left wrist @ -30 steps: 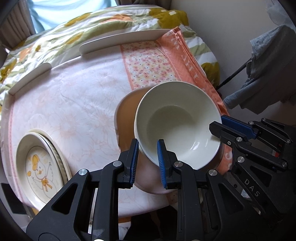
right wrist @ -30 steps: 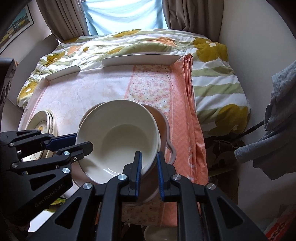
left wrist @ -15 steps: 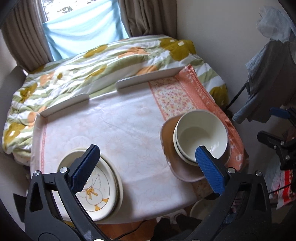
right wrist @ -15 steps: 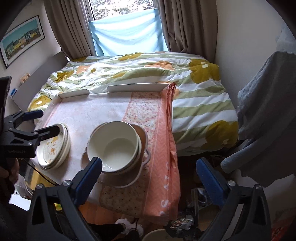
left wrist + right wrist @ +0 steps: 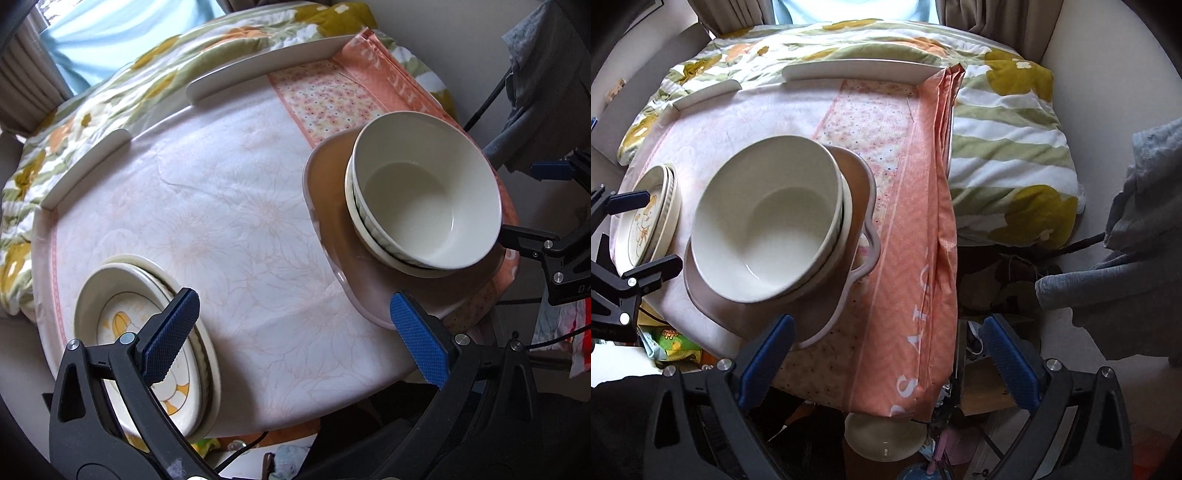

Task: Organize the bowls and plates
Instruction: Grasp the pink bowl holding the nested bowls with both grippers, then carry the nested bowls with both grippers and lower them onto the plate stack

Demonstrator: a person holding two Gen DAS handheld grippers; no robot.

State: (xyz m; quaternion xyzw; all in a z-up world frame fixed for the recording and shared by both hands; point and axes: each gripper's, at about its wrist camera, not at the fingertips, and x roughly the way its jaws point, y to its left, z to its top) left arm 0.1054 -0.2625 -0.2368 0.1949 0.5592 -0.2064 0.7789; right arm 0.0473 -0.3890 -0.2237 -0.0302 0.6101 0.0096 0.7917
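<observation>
On the right side of the table, a cream bowl sits nested in a second bowl whose patterned rim shows beneath it — both rest on a pinkish-brown plate with a wavy edge. Near the table's left front edge, well apart from them, lies a stack of cream plates; the top one carries a yellow cartoon print.

A pale floral tablecloth covers the table, with an orange patterned cloth draped over its right side and hanging off the front. White curved rails line the far edge. Beyond is a bed with a green-and-yellow flowered quilt, curtains at a window, and grey clothing hanging at the right.

Left gripper hovers above the table's front with its blue pads spread wide, nothing between them. Right gripper is likewise wide open and empty — poised above the orange cloth's hanging edge, near the wavy plate.
</observation>
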